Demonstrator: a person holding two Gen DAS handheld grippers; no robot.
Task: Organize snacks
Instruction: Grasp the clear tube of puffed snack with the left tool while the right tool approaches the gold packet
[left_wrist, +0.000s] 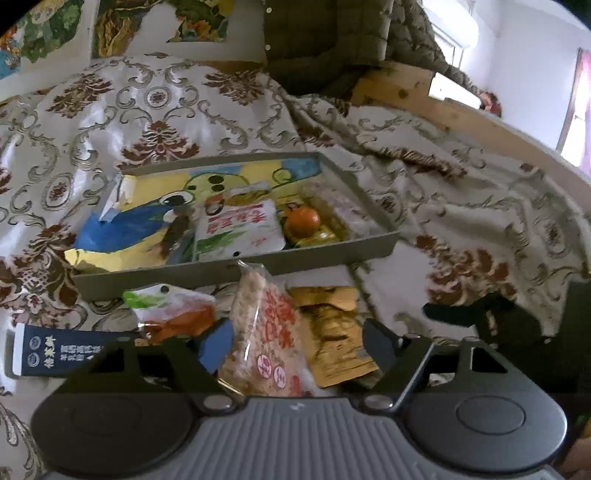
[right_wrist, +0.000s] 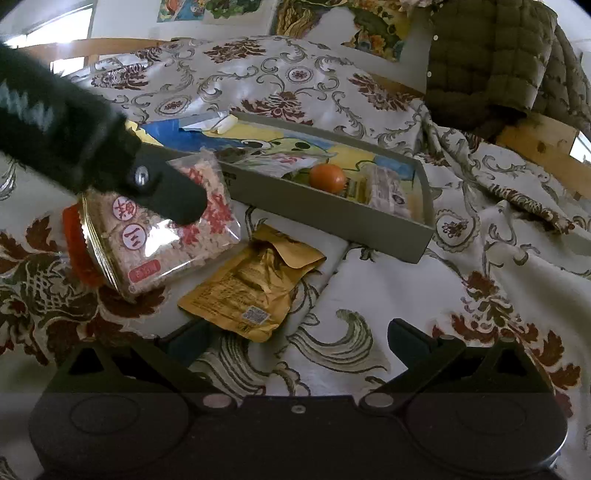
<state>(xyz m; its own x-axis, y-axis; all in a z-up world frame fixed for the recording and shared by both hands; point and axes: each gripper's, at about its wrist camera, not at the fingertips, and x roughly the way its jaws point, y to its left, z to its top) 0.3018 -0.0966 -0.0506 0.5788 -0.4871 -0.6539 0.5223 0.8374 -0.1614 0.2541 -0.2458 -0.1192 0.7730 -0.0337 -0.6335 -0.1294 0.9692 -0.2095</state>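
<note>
A flowered bedspread (right_wrist: 406, 280) fills both views. On it, upper centre, sits a grey tray (right_wrist: 332, 218) holding an orange (right_wrist: 327, 178) and white snack packets (left_wrist: 240, 230). Below the tray, left of centre, the left claw (left_wrist: 295, 341) straddles a clear bag of puffed rice cakes (right_wrist: 162, 236); whether its pads press the bag cannot be told. Beside it lies a yellow pouch (right_wrist: 251, 288). The right claw (right_wrist: 299, 339), at the bottom, stands wide and empty.
</note>
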